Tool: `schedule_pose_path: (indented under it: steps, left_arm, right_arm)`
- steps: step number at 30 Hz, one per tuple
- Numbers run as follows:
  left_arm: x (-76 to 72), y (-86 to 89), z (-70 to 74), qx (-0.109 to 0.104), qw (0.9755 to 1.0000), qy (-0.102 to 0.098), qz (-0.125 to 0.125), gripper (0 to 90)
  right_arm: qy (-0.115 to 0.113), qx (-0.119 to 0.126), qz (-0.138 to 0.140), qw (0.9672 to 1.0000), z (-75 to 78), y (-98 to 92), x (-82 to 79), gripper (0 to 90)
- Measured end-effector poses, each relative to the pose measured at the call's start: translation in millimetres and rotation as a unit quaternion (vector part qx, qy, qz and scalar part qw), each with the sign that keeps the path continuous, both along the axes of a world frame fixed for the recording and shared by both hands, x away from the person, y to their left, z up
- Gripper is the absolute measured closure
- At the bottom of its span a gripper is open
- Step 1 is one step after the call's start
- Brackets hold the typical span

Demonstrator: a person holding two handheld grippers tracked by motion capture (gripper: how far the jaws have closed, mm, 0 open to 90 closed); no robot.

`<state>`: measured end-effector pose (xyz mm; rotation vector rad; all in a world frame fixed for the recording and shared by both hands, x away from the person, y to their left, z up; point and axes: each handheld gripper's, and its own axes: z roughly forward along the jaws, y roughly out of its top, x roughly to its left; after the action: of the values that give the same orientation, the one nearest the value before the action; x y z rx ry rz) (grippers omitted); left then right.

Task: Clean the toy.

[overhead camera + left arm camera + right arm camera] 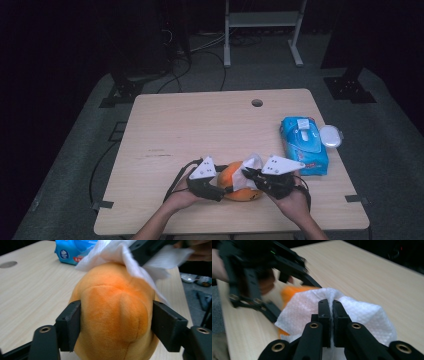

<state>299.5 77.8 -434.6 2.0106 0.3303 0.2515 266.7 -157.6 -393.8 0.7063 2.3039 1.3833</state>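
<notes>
One round orange plush toy [115, 315] rests at the near table edge, clamped between the left gripper [116, 322] jaws. The right gripper [331, 315] jaws pinch one white textured wipe [362, 312] draped over it. Farther right: one blue wipes pack [303, 145], label illegible, and one white oval lid [330, 135].

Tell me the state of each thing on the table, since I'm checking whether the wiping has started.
Orange plush toy: on the table, clamped between the left gripper's jaws.
White wipe: pinched in the right gripper, draped over the toy's top.
Blue wipes pack: lying flat, flap closed.
Left gripper: shut on the toy.
Right gripper: shut on the wipe.
</notes>
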Motion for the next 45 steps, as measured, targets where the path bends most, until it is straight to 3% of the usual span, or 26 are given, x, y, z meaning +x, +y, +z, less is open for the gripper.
schedule_pose_path:
  steps: [1, 2, 4, 6, 9, 10, 12, 15, 17, 19, 21, 26, 32, 37, 40, 45]
  left_arm:
    - [-2.3, -2.8, 0.9, 0.004, 0.9999, -0.009, -0.003, 31.2]
    - [-7.2, -7.5, 2.3, 0.017, 0.9995, -0.026, -0.010, 31.2]
    - [-8.2, -7.9, 2.5, 0.022, 0.9992, -0.031, -0.010, 31.2]
    - [-6.3, -5.0, 1.1, 0.019, 0.9994, -0.027, -0.012, 31.0]
    - [-2.8, -0.7, -0.7, 0.016, 0.9997, -0.017, -0.010, 31.1]
    - [-1.3, 1.2, -1.5, 0.016, 0.9998, -0.009, -0.009, 31.1]
    - [-0.8, 1.7, -1.2, 0.017, 0.9998, -0.008, -0.012, 31.0]
    - [0.4, -0.1, 4.0, 0.023, 0.9996, -0.002, -0.018, 23.1]
    - [-0.4, 0.5, 7.1, 0.005, 0.9998, -0.011, -0.018, 19.7]
    - [-0.7, 0.5, 9.5, 0.002, 0.9997, -0.013, -0.020, 20.0]
    - [-1.5, 1.0, 8.2, 0.014, 0.9994, -0.021, -0.021, 29.3]
    - [5.7, 9.0, 4.9, 0.011, 0.9999, 0.001, -0.010, 32.0]
    - [9.6, 15.4, 2.1, 0.008, 0.9999, 0.011, -0.004, 32.6]
    - [13.1, 20.6, 1.0, 0.004, 0.9998, 0.020, 0.003, 32.7]
    - [17.5, 26.3, 0.2, 0.001, 0.9995, 0.030, 0.009, 32.7]
    - [21.8, 31.5, -1.9, -0.005, 0.9989, 0.044, 0.011, 32.9]
  right_arm:
    - [-0.003, 0.003, 0.011, 0.9999, 2.3, 5.3, -3.3, 85.7]
    - [-0.012, -0.012, 0.024, 0.9996, 4.2, 17.2, -7.5, 85.1]
    - [-0.017, -0.022, 0.025, 0.9993, 3.6, 21.3, -8.1, 85.1]
    - [-0.013, -0.022, 0.023, 0.9994, 1.2, 21.2, -5.6, 85.2]
    - [-0.002, -0.018, 0.000, 0.9998, -0.9, 9.2, 1.2, 85.2]
    - [0.007, -0.013, -0.020, 0.9997, -3.6, -2.1, 6.9, 85.8]
    - [0.013, -0.011, -0.027, 0.9995, -5.3, -7.1, 9.4, 85.9]
    - [0.025, -0.003, -0.026, 0.9994, -9.3, -9.6, 10.7, 86.3]
    - [0.021, -0.007, -0.017, 0.9996, -9.9, -4.2, 8.1, 86.3]
    - [0.019, -0.004, -0.004, 0.9998, -9.7, 0.4, 6.1, 86.2]
    - [0.010, -0.013, -0.003, 0.9999, -9.1, 2.7, 5.5, 86.2]
    - [0.020, -0.012, -0.023, 0.9995, -11.4, -8.3, 11.2, 86.3]
    - [0.039, -0.004, -0.044, 0.9983, -15.5, -21.3, 16.4, 86.3]
    - [0.027, 0.009, -0.022, 0.9993, -7.5, -16.6, 9.3, 86.2]
    - [0.026, -0.002, -0.017, 0.9995, -8.4, -13.1, 7.4, 86.2]
    - [0.046, -0.004, -0.031, 0.9985, -16.8, -21.5, 15.6, 86.2]
